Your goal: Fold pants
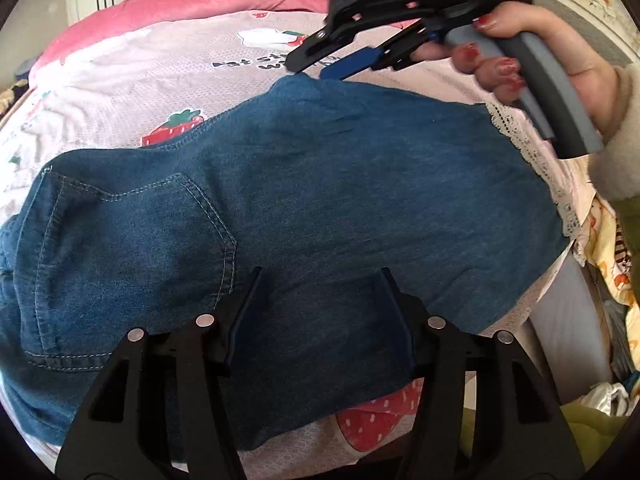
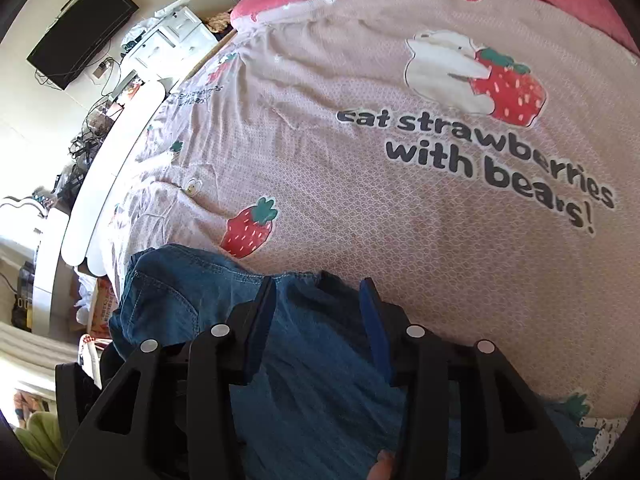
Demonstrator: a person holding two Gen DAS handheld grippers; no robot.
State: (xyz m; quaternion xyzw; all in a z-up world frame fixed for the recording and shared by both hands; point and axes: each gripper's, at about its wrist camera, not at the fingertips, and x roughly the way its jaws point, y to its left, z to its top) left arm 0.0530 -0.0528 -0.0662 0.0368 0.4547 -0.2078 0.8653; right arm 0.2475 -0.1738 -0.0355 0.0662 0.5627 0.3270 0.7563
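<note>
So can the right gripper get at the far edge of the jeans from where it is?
Probably yes: the right gripper is open with its fingers either side of the jeans' far edge, nothing between them.

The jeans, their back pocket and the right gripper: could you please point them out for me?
jeans [image 1: 340, 184]: left wrist view, mid fabric.
back pocket [image 1: 132, 248]: left wrist view, pocket centre.
right gripper [image 1: 316, 69]: left wrist view, between fingertips.

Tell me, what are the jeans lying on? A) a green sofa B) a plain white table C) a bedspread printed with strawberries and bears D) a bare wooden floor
C: the jeans lie spread on a pinkish bedspread with printed strawberries, a white bear and the words "eat strawberries with bears!".
</note>
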